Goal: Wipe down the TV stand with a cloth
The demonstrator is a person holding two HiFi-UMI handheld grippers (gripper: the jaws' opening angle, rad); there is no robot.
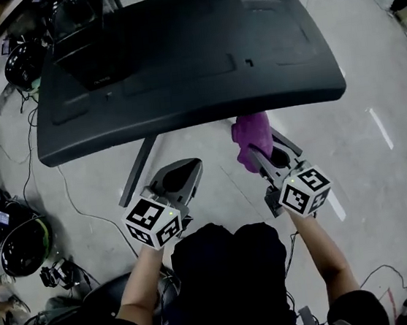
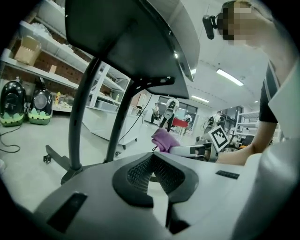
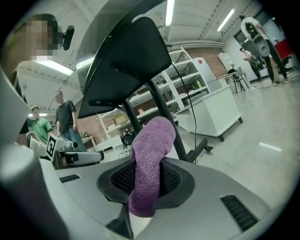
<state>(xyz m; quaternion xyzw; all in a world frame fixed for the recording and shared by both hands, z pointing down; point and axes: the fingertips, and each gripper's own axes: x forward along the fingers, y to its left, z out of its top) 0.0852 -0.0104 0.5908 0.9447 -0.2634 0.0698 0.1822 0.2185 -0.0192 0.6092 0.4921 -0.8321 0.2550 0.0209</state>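
A big dark TV (image 1: 182,50) on a black wheeled stand (image 2: 82,108) fills the top of the head view. My right gripper (image 1: 257,151) is shut on a purple cloth (image 1: 252,139), held just below the TV's lower edge; the cloth (image 3: 149,164) sticks up out of the jaws, with the stand's post (image 3: 161,115) behind it. My left gripper (image 1: 179,177) hovers to the left at the same height, shut with nothing in it. From the left gripper view the cloth (image 2: 164,139) and right gripper (image 2: 197,150) show beyond the stand's legs.
Cables (image 1: 51,177) trail over the grey floor. Helmets and gear (image 1: 22,243) lie at the left. White shelving (image 2: 56,79) and a white cabinet (image 3: 220,110) stand behind the stand. People (image 3: 65,119) stand in the background.
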